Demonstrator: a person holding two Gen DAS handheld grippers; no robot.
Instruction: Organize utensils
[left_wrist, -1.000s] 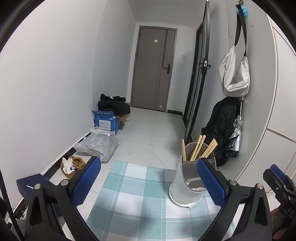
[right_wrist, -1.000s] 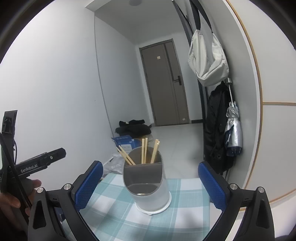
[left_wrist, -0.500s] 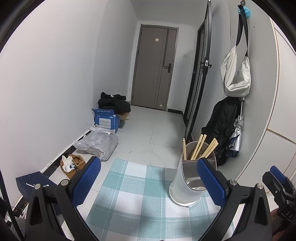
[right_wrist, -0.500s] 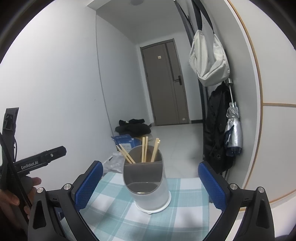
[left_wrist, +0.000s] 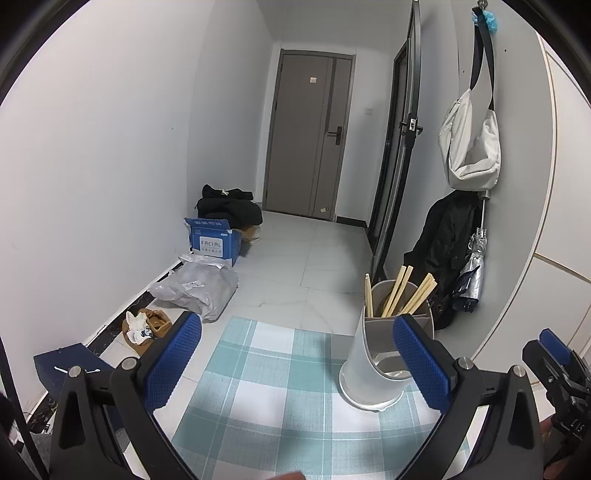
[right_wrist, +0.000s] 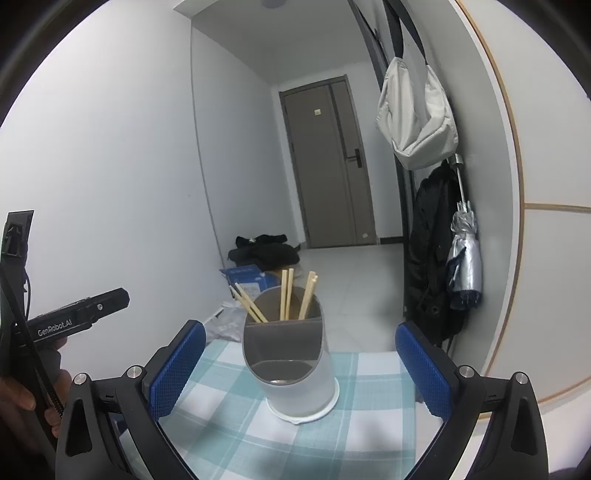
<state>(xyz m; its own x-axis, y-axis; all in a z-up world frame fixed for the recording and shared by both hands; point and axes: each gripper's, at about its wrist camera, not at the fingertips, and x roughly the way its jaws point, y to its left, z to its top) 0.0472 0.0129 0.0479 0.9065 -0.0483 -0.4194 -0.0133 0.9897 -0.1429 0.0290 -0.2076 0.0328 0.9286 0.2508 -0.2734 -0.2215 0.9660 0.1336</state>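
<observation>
Chopsticks (right_wrist: 286, 295) already stand in the holder (right_wrist: 291, 365); both claws, left (left_wrist: 295, 360) and right (right_wrist: 299, 363), gape empty; nothing loose shows on the surface (right_wrist: 373, 417)

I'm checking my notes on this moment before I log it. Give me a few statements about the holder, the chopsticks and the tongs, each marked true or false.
1. The chopsticks stand in the rear compartment of the utensil holder. True.
2. The right tongs grip a chopstick. False: they are open and hold nothing.
3. The holder stands on a checked cloth. True.
4. The holder lies tipped over. False: it stands upright.
5. The left tongs are open. True.
</observation>
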